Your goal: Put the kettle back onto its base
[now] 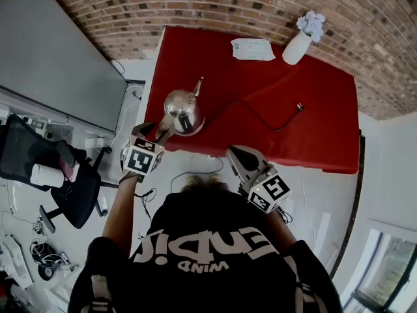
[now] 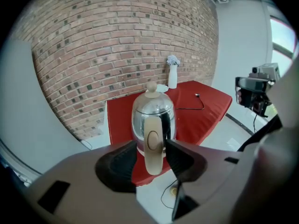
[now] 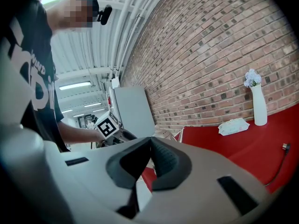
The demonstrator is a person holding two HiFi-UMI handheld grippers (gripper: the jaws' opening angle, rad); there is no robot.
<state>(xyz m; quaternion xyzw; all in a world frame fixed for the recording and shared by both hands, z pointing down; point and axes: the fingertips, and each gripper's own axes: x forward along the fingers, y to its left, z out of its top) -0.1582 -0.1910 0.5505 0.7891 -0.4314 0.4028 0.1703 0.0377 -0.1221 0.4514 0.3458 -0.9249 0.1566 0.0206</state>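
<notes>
Kettle point(image 1: 184, 111) stood on the surface point(image 1: 313, 122) by its near edge, toward the near-left corner. Cable point(image 1: 299, 107) ran from beside the kettle rightward across mid-surface. Vase point(image 1: 298, 44) stood near the far-right corner. Packet point(image 1: 253, 49) lay left of it, along the far edge. Chair point(image 1: 39, 155) stood on the floor, left of the surface.

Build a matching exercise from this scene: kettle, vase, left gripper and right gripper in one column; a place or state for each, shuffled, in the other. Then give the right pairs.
Column one
1. kettle
2. vase
3. left gripper
4. right gripper

Column two
A. jaws together, nothing between them
B. far edge of the red table, toward the right, flowers in it
C. jaws apart, one on each side of the kettle's handle
D. near left part of the red table, spout pointing toward the brick wall

Pairs: 1-D, 2-B, 3-C, 4-A
</notes>
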